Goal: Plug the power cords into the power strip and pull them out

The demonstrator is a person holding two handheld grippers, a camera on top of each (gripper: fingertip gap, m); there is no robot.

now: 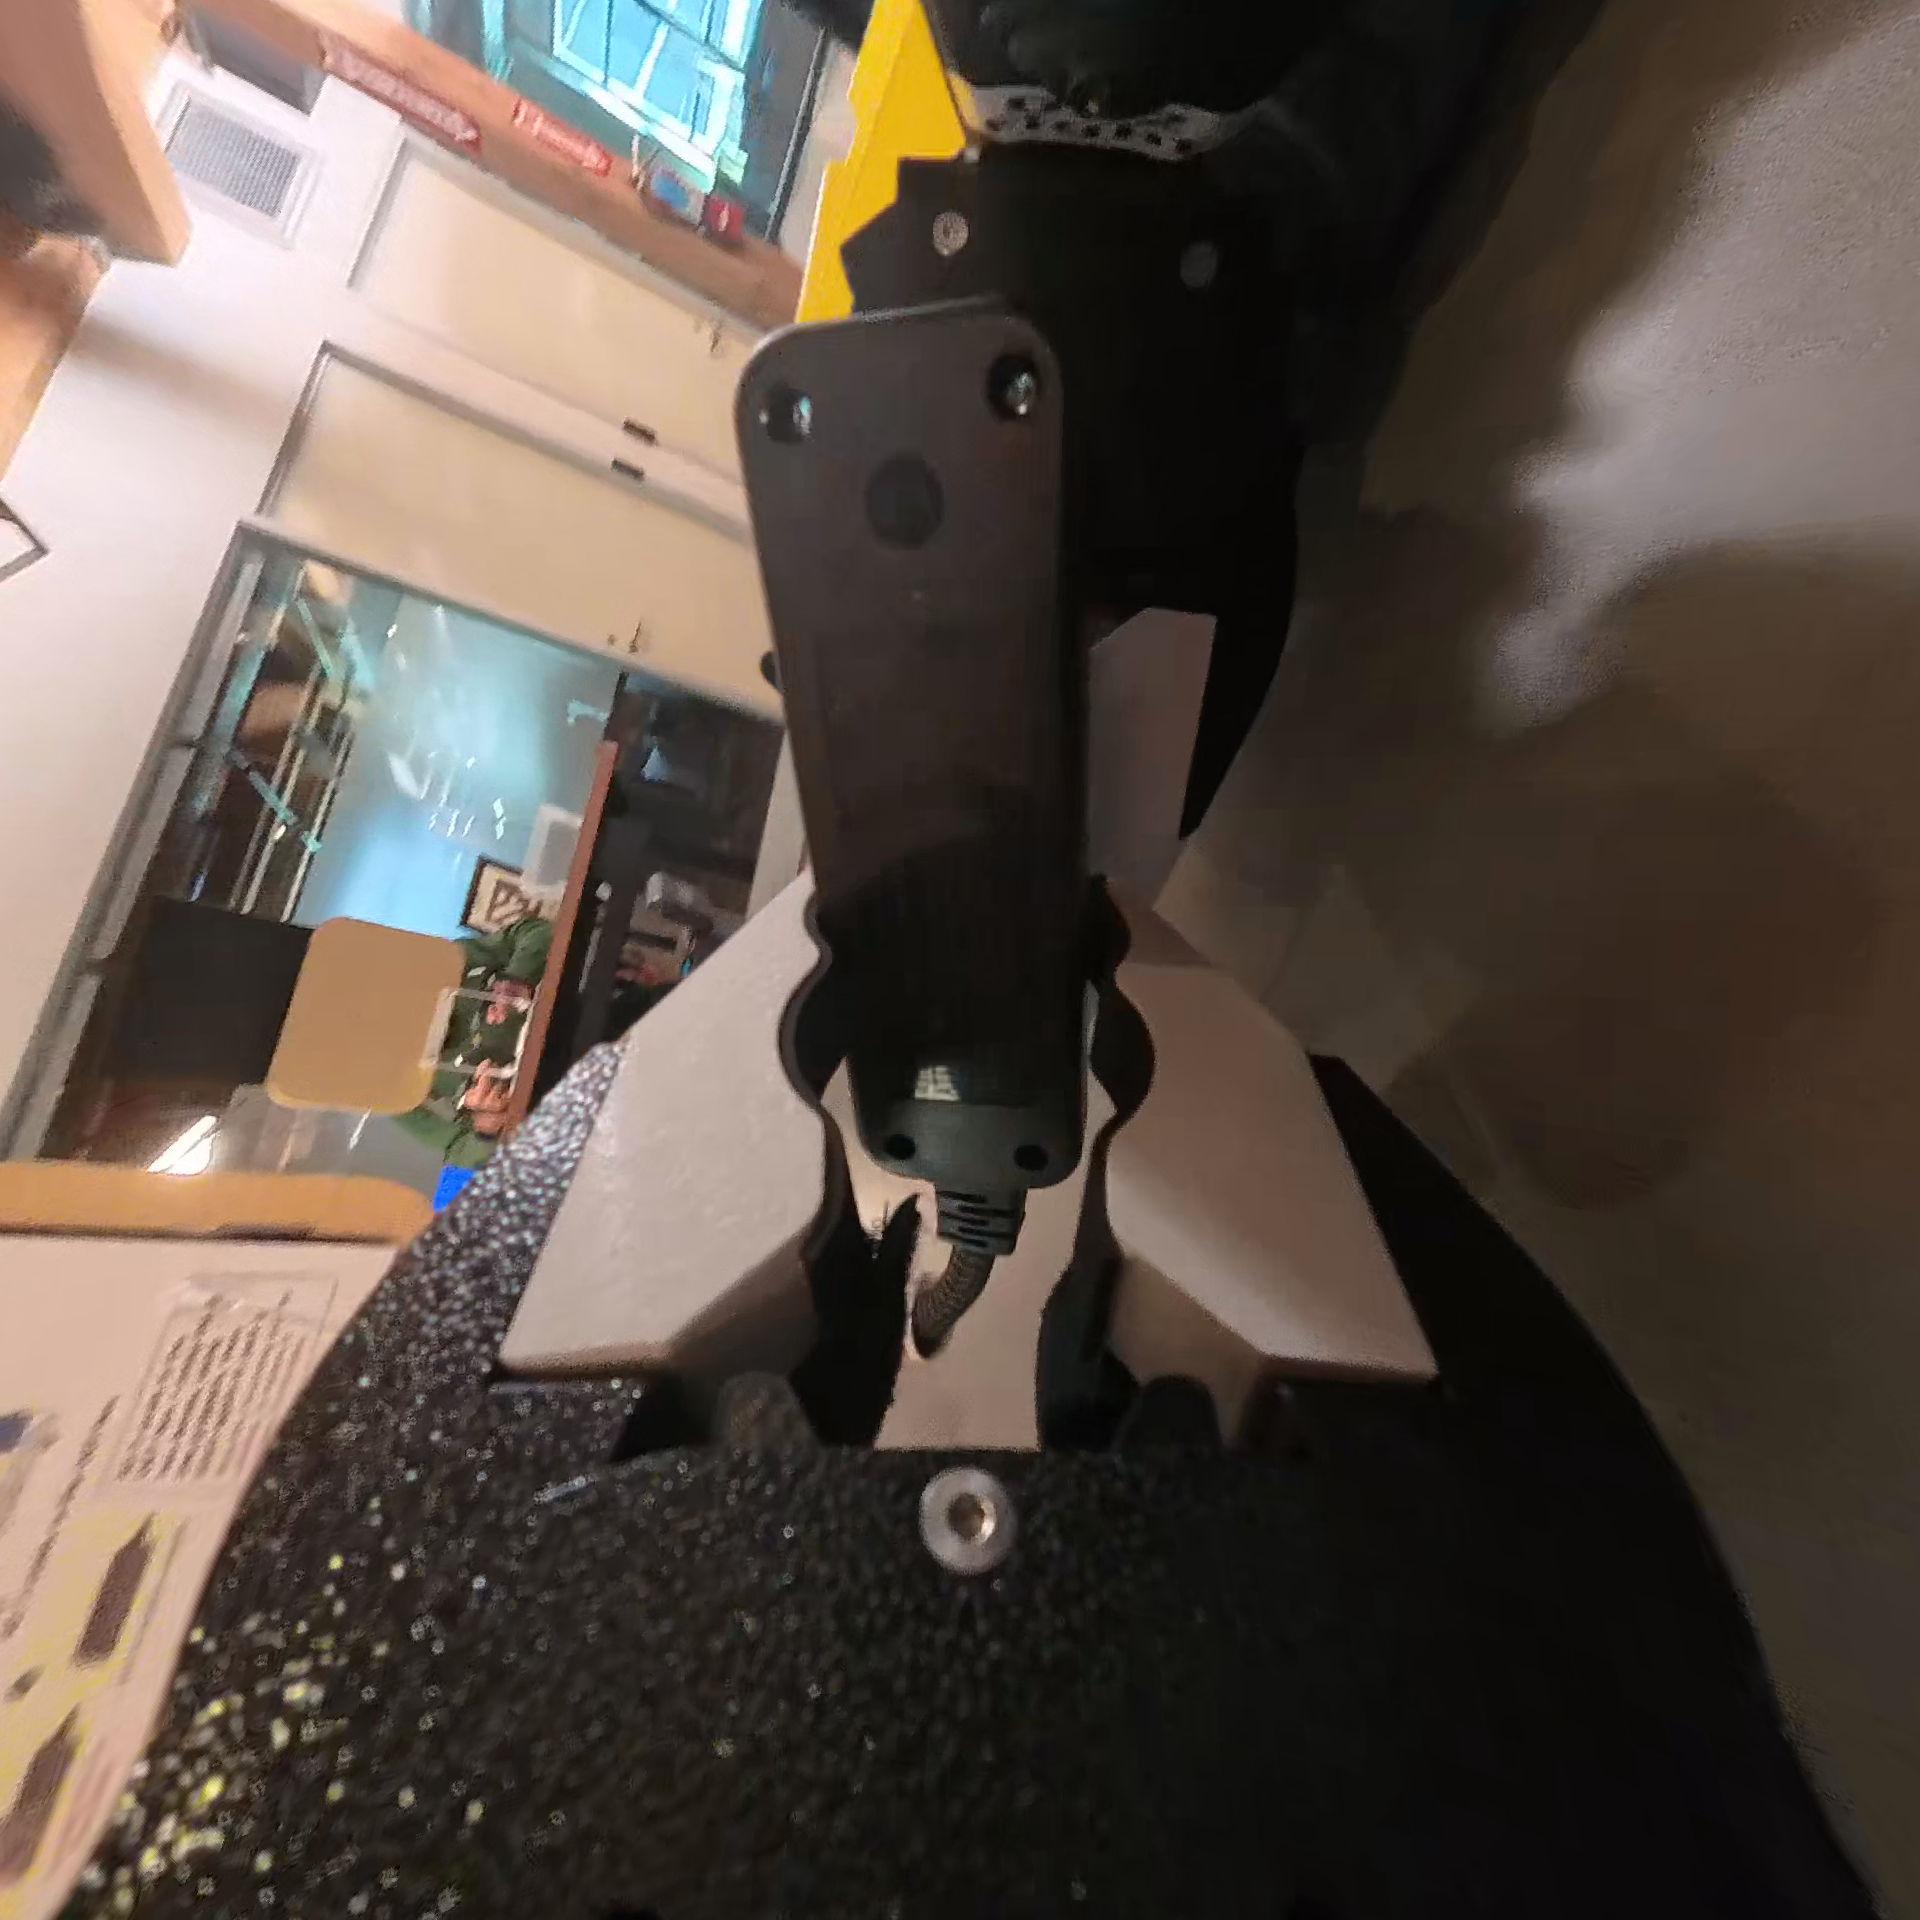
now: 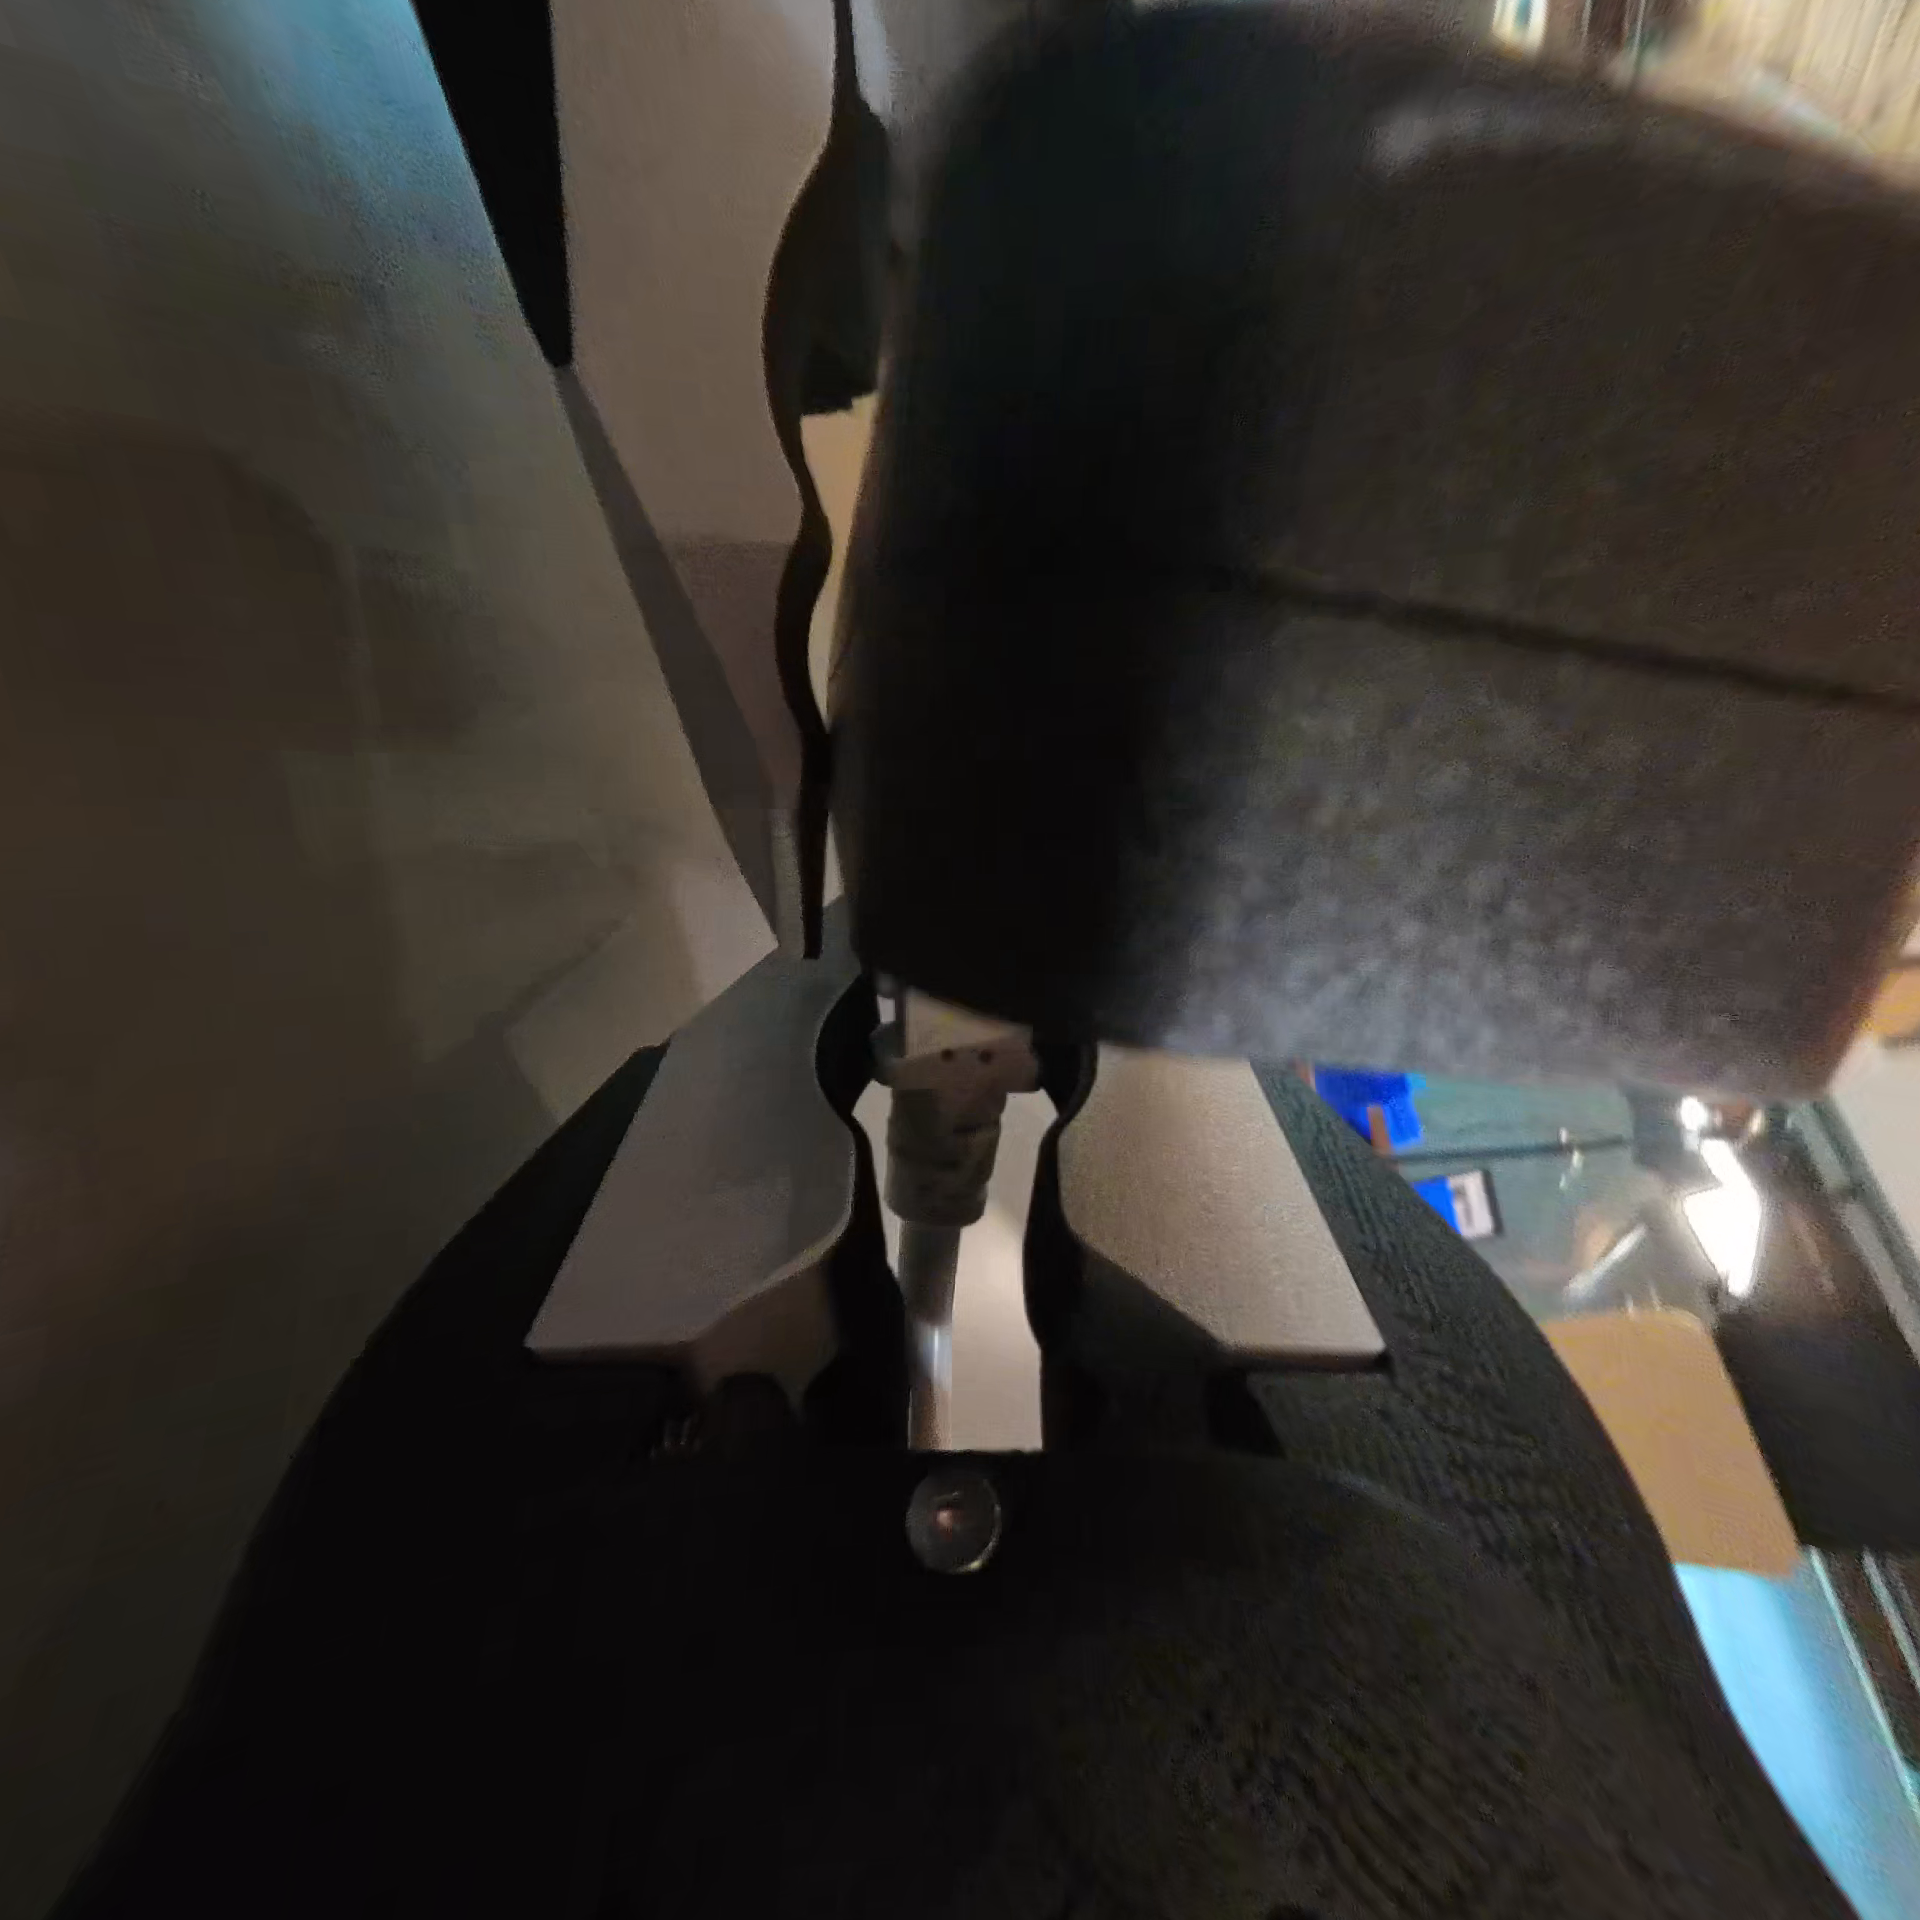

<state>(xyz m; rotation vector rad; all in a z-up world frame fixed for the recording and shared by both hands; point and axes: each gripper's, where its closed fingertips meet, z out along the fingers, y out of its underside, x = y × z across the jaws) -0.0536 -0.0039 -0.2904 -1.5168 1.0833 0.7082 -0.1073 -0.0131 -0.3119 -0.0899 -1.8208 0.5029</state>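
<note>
Between the left gripper's [image 1: 961, 1049] jaws sits the black power strip [image 1: 914, 665], while the right gripper [image 2: 951, 1081] pinches a white plug [image 2: 951, 1070].

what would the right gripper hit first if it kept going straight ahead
Probably the dark power strip right in front: the right gripper holds a white plug against it. Depth is blurry.

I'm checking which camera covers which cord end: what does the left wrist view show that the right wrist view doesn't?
Only the left wrist view shows the back of the black power strip, its black cord leaving the near end, held between the left tongs, plus a yellow-and-black device beyond.

Only the right wrist view shows a white plug with its white cord, clamped in the right tongs under a dark blurred body.

Both show tongs closed on something.
</note>
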